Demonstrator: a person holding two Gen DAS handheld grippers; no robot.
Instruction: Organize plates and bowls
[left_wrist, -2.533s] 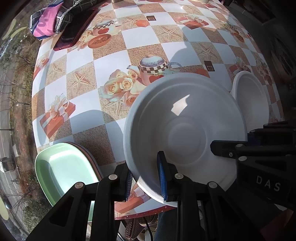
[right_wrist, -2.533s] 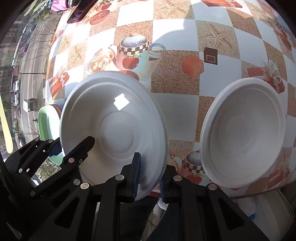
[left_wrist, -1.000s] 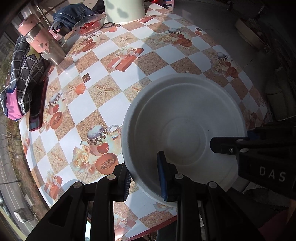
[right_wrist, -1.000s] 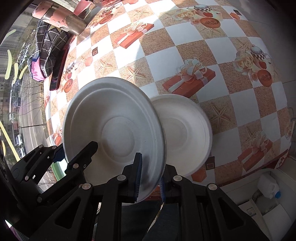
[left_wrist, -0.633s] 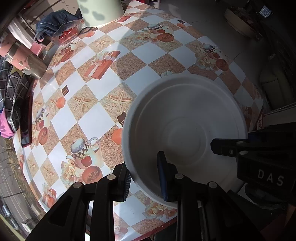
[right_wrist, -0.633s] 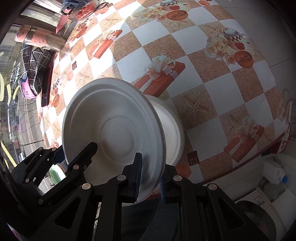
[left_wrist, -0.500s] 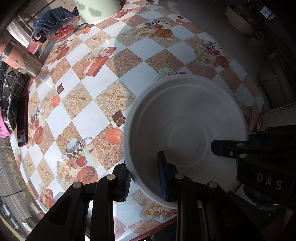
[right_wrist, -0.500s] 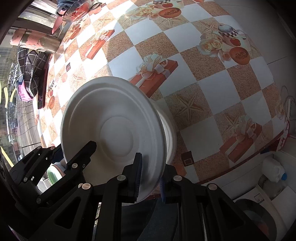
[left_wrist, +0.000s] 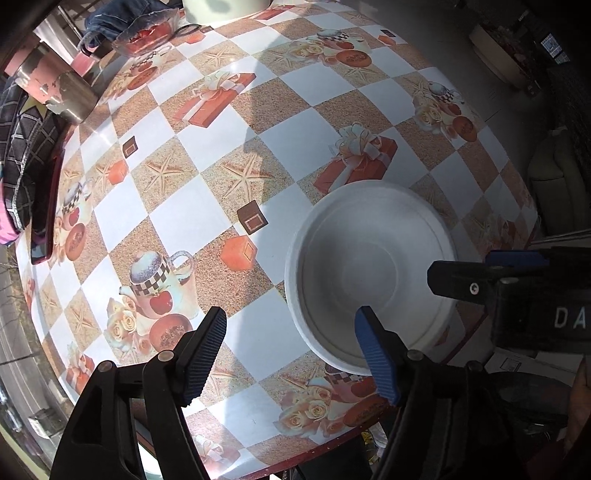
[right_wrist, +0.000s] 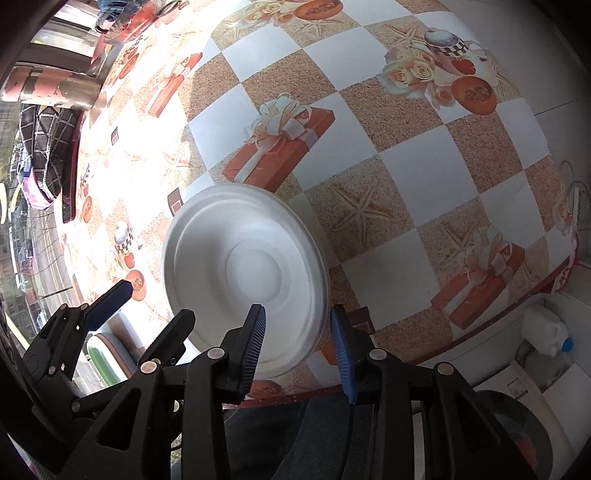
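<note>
A white bowl sits on the patterned table near its front edge; it covers the second white bowl, which is hidden under it. My left gripper is opening: one blue pad hangs over the bowl's inside, the other stands off to its left, and neither touches the bowl. In the right wrist view the same bowl has its near rim between the pads of my right gripper, which is also opening and does not press on it. Both grippers point down at the bowl.
A stack of green plates shows at the table's near left edge. At the far left stand a pink metal tumbler, a dark checked bag and a glass dish. A white jug stands on the floor.
Both grippers went from shut on the white bowl's rim to open. The bowl left the pads and came down onto the other white bowl on the table.
</note>
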